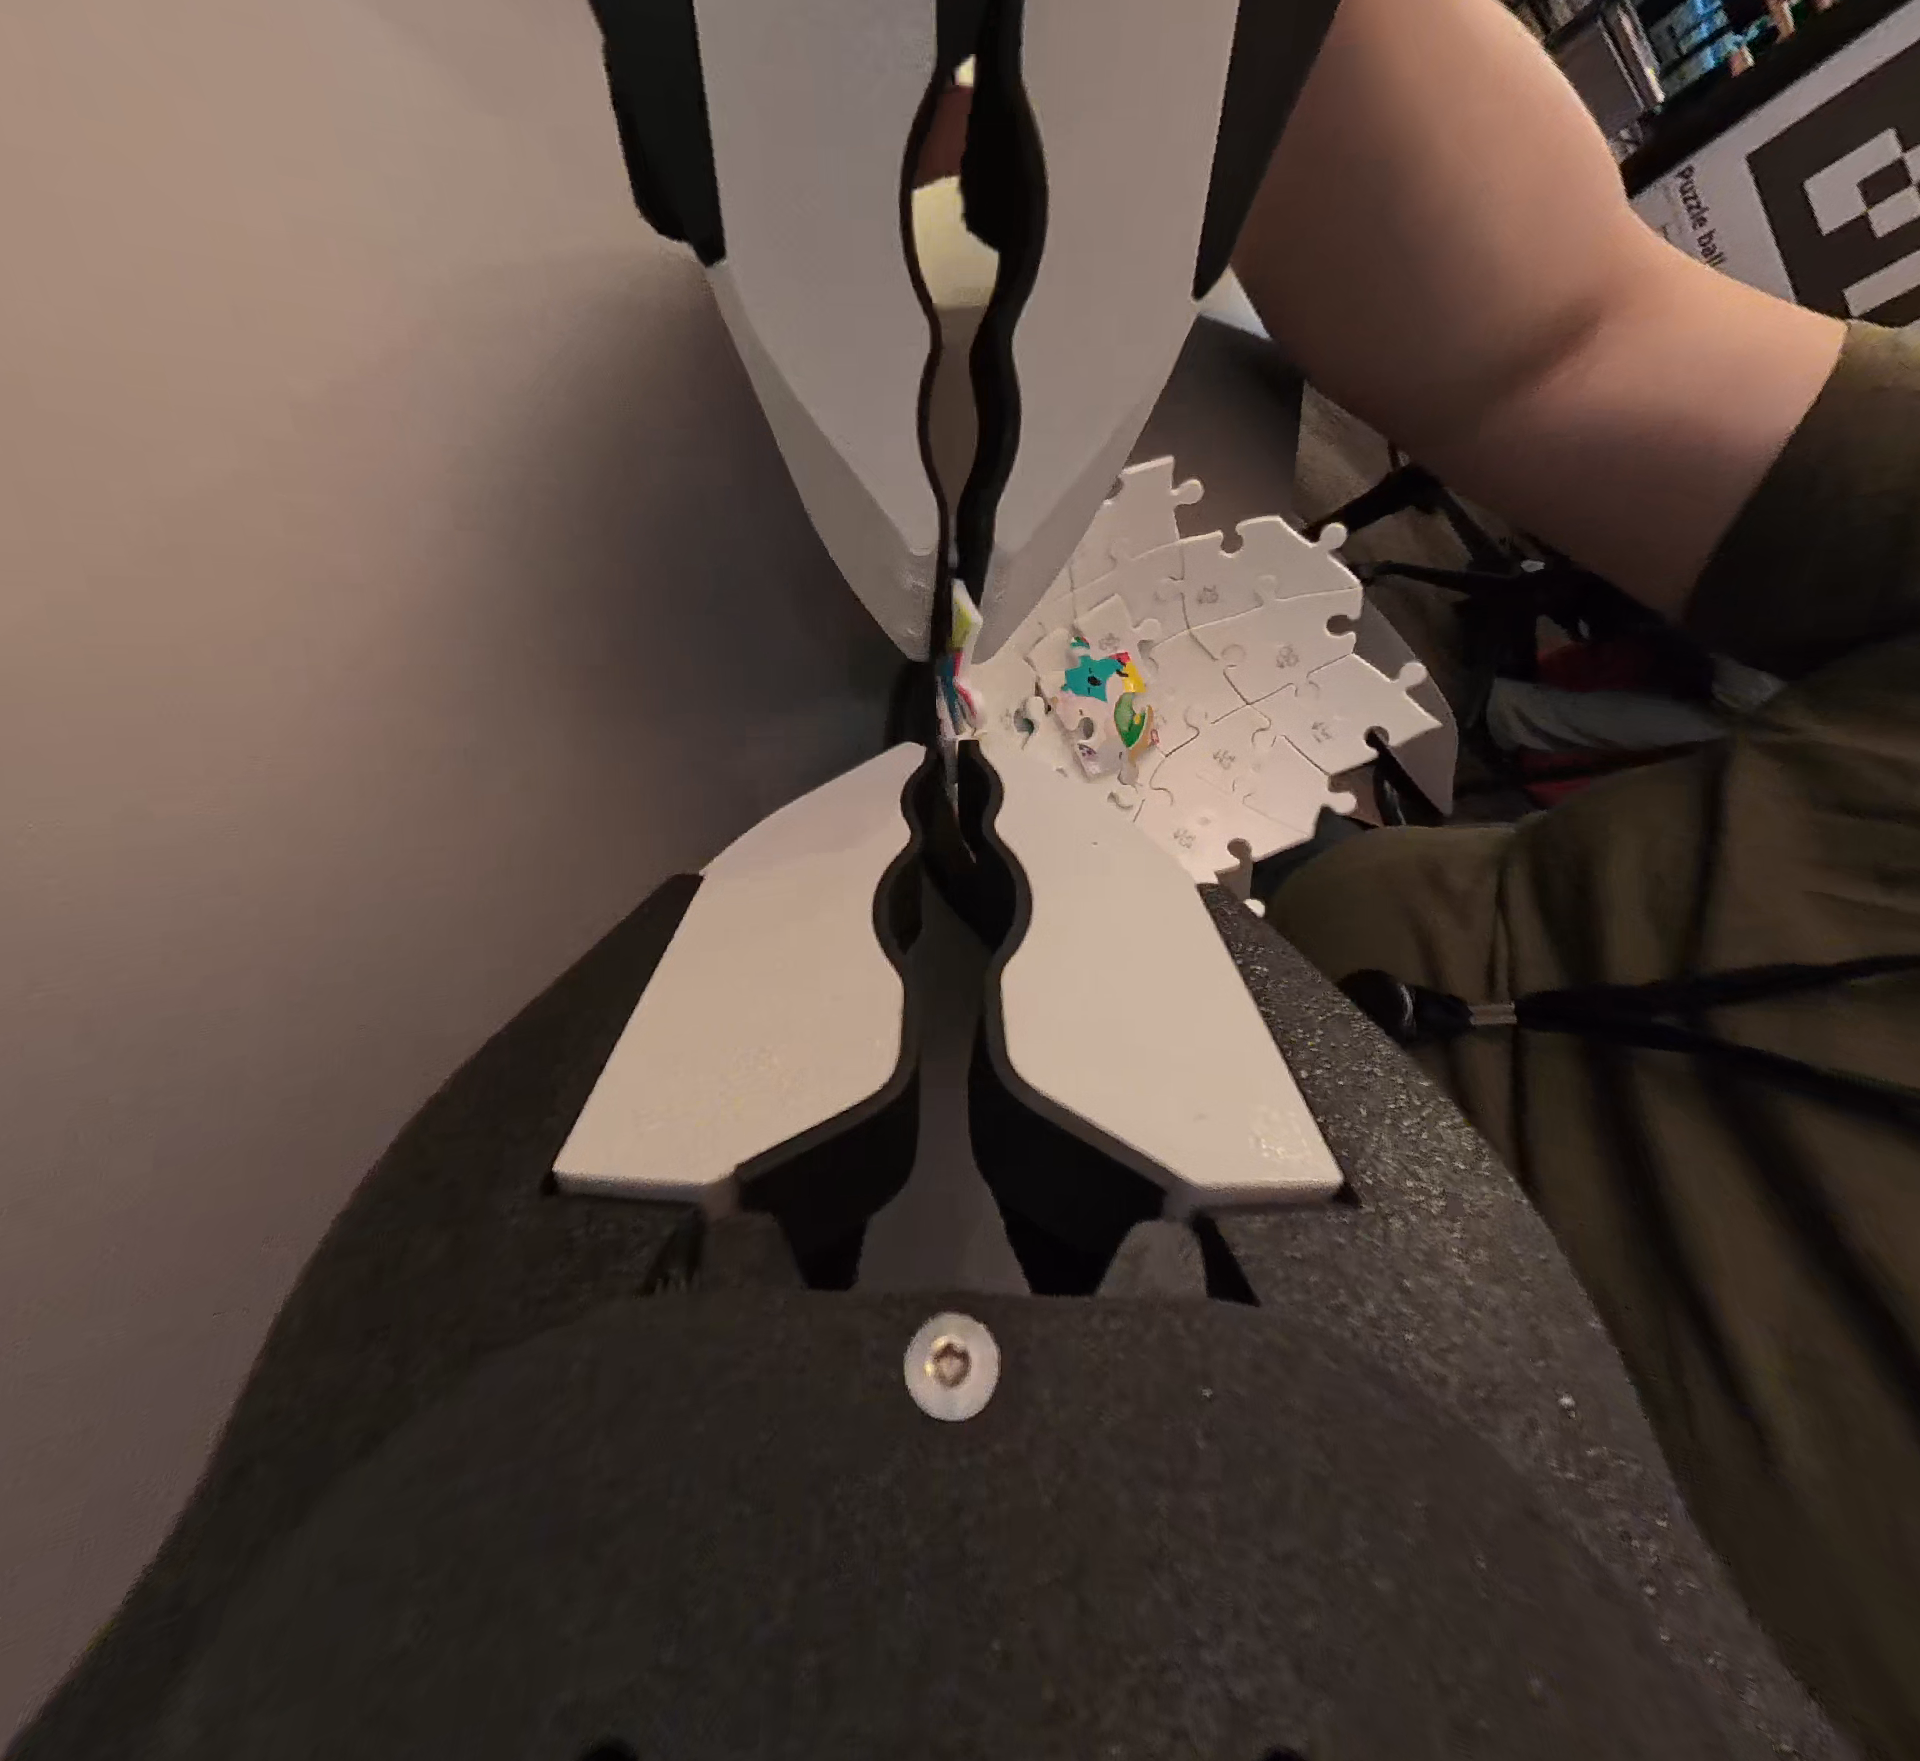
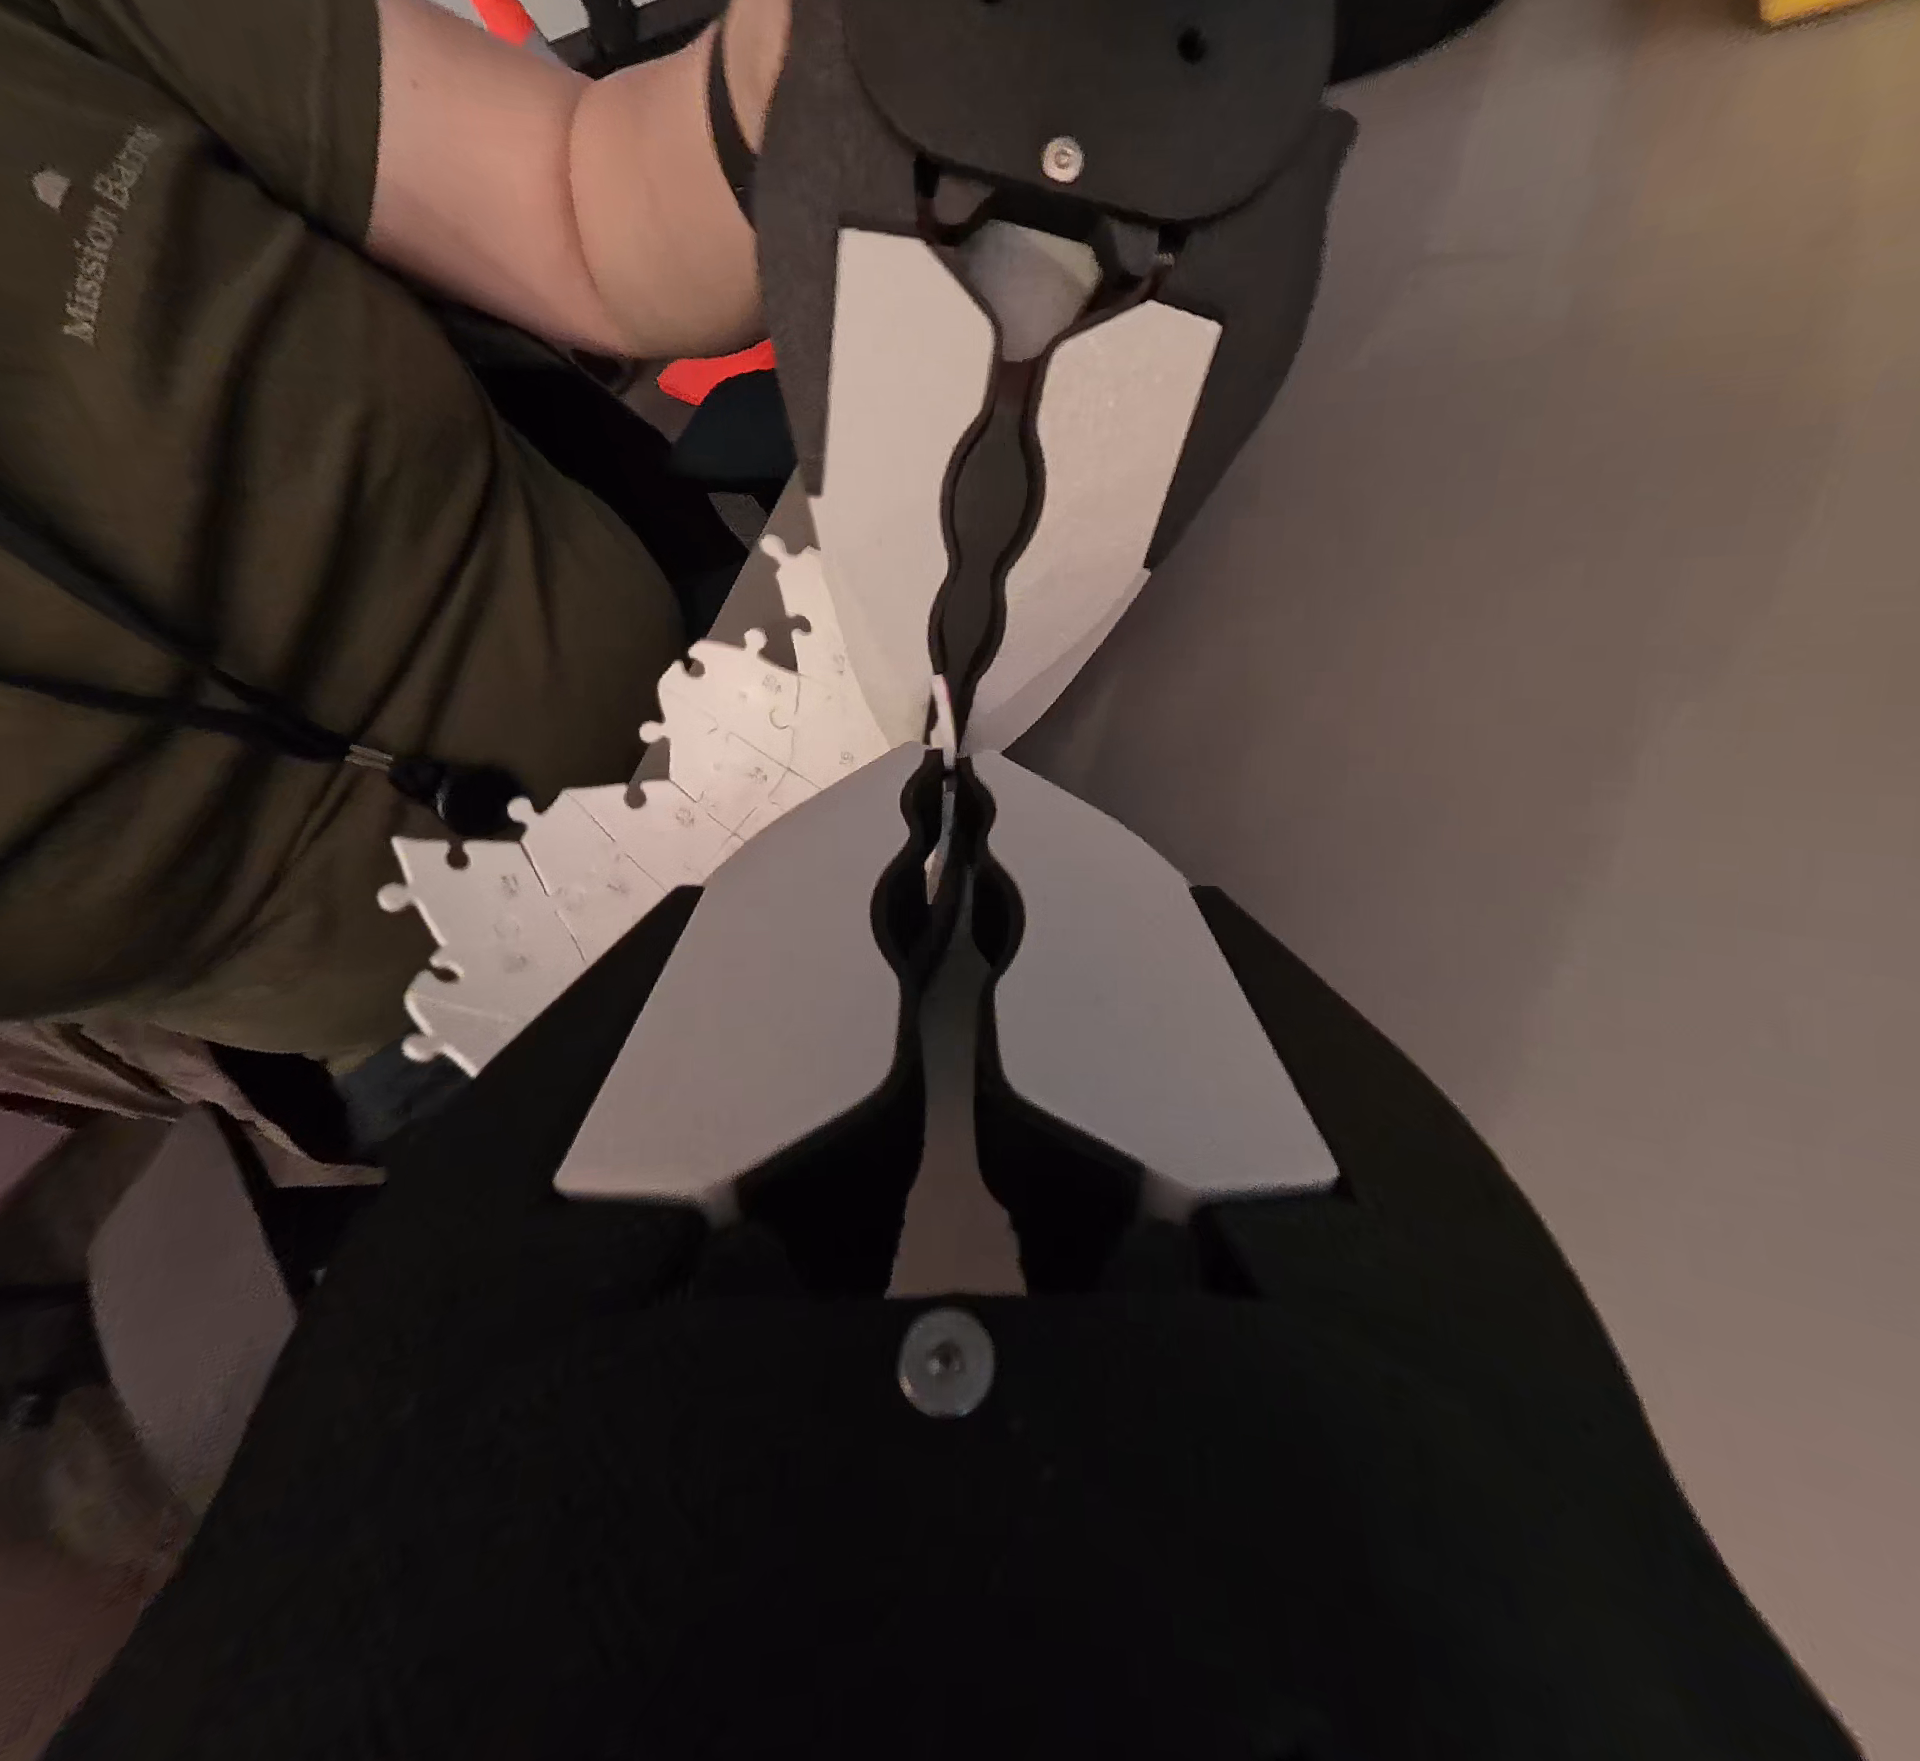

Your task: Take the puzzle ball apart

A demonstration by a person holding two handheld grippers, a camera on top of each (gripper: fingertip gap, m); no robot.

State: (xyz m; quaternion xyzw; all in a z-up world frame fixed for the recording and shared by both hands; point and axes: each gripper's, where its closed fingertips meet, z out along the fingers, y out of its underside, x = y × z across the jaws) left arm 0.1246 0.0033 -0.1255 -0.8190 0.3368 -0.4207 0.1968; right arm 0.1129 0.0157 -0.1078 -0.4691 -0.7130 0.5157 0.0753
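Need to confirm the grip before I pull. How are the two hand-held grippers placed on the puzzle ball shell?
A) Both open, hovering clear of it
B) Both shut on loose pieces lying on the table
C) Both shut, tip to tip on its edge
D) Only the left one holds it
C: the left hand-held gripper and right hand-held gripper meet tip to tip, jaws closed on the edge of the puzzle ball shell.

puzzle ball [image 1: 1247, 672] — rim hidden by fingertips | person — cut off at frame edge
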